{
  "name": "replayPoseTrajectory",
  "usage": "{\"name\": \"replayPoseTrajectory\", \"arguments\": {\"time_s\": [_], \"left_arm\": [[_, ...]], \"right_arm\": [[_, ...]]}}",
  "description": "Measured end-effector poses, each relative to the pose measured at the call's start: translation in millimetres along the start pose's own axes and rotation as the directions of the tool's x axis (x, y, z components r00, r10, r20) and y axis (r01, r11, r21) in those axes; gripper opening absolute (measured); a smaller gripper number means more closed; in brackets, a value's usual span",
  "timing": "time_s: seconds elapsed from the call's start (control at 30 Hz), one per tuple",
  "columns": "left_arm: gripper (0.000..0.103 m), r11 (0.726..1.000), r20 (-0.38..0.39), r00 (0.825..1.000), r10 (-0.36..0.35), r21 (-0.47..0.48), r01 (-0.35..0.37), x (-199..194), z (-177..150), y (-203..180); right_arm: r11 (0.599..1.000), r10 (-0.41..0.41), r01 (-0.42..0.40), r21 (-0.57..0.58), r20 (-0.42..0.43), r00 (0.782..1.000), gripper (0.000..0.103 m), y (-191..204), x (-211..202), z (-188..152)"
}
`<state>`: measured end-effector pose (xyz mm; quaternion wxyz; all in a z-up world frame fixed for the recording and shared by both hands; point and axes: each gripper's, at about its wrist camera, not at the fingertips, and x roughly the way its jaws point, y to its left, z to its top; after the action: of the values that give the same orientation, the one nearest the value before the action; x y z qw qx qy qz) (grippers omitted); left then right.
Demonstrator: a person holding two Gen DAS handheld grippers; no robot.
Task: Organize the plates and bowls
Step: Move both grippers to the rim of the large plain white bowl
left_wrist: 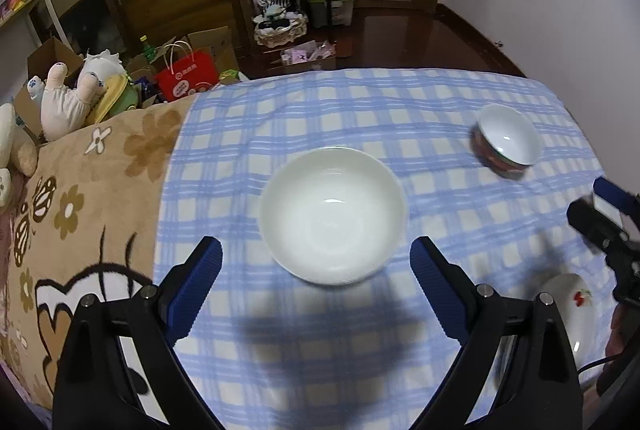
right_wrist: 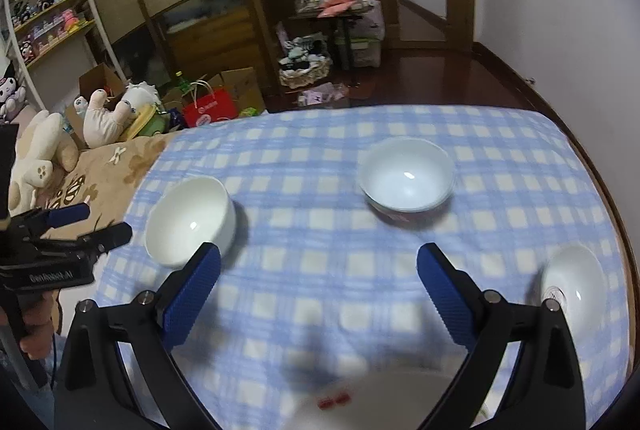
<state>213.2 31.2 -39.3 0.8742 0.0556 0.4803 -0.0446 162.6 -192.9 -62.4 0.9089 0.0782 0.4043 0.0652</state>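
Note:
A plain white bowl [left_wrist: 334, 216] stands on the blue checked cloth [left_wrist: 360, 102], just ahead of my open, empty left gripper [left_wrist: 316, 258]; it also shows in the right wrist view [right_wrist: 190, 226]. A red-patterned bowl [left_wrist: 506, 142] stands farther right, and ahead of my open, empty right gripper [right_wrist: 318, 266] as seen from the right wrist [right_wrist: 406, 176]. A white plate with a red motif [left_wrist: 568, 310] lies at the lower right. From the right wrist, a small white dish [right_wrist: 572, 278] lies right and another plate [right_wrist: 360, 400] is under the gripper.
A brown flowered blanket [left_wrist: 92, 198] lies left of the cloth, with plush toys [left_wrist: 76, 90] beyond it. The cloth's far edge drops to a dark floor with boxes, a red bag [left_wrist: 186, 74] and shelves. The right gripper shows at the left wrist view's right edge [left_wrist: 600, 222].

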Motion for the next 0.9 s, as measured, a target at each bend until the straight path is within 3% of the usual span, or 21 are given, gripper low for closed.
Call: {"name": "replayPoseTrajectory", "arguments": {"time_s": [0.33, 0.5, 0.9], "left_arm": [[0.094, 0.994, -0.049, 0.998, -0.045, -0.101, 0.04, 43, 7, 37], [0.094, 0.988, -0.069, 0.997, -0.034, -0.15, 0.024, 59, 7, 47], [0.093, 0.99, -0.14, 0.99, -0.026, -0.143, 0.006, 96, 1, 48]], "right_arm": [[0.998, 0.047, -0.048, -0.028, -0.039, 0.998, 0.103, 37, 55, 19], [0.998, 0.063, -0.064, -0.015, -0.08, 0.995, 0.103, 44, 82, 18], [0.995, 0.095, -0.1, -0.026, -0.135, 0.986, 0.103, 54, 128, 7]]}}
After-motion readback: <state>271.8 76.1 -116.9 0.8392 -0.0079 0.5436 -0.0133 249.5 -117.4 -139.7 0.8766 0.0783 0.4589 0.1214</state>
